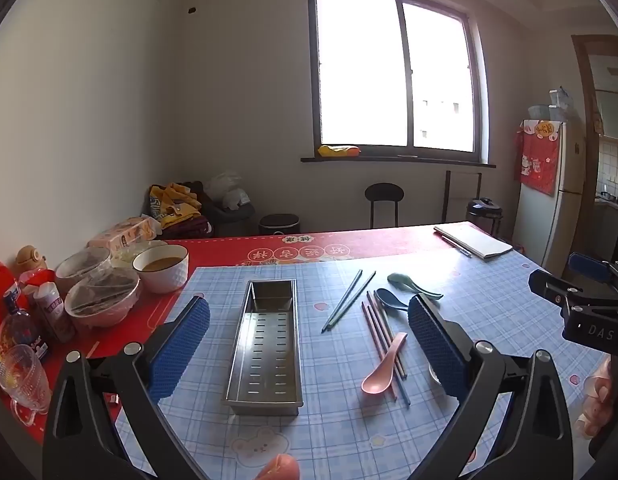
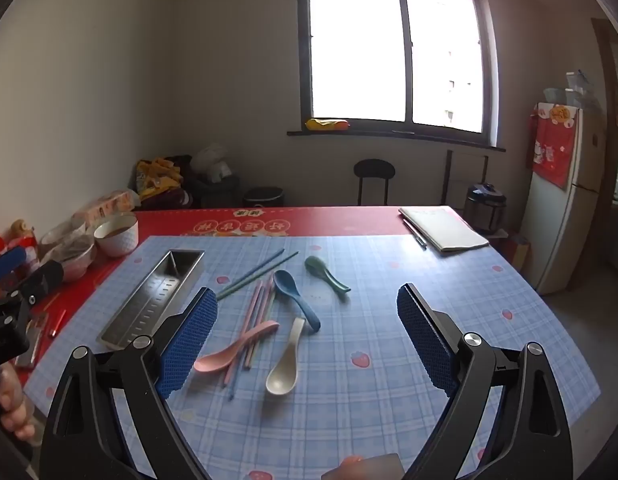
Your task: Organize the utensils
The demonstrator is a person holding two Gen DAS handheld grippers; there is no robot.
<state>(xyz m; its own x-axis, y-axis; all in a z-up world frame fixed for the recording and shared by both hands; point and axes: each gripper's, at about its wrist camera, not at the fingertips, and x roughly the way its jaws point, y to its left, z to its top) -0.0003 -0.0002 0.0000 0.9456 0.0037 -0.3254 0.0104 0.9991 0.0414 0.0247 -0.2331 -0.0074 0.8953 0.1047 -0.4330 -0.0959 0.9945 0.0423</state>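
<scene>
A steel perforated utensil tray (image 1: 265,344) (image 2: 151,298) lies empty on the blue checked mat. To its right lie loose utensils: a pink spoon (image 1: 383,364) (image 2: 233,350), a beige spoon (image 2: 287,360), a blue spoon (image 1: 391,299) (image 2: 295,294), a green spoon (image 1: 413,283) (image 2: 325,272), a teal chopstick pair (image 1: 347,300) (image 2: 259,272) and pink and blue chopsticks (image 1: 383,340) (image 2: 251,322). My left gripper (image 1: 309,344) is open above the tray and holds nothing. My right gripper (image 2: 307,340) is open above the spoons and holds nothing.
Bowls (image 1: 161,266) (image 2: 117,234), bottles (image 1: 17,320) and a glass cup (image 1: 23,376) crowd the table's left edge on the red cloth (image 1: 349,244). A notebook with a pen (image 1: 475,240) (image 2: 443,228) lies at the far right corner. A chair (image 1: 384,200) stands behind.
</scene>
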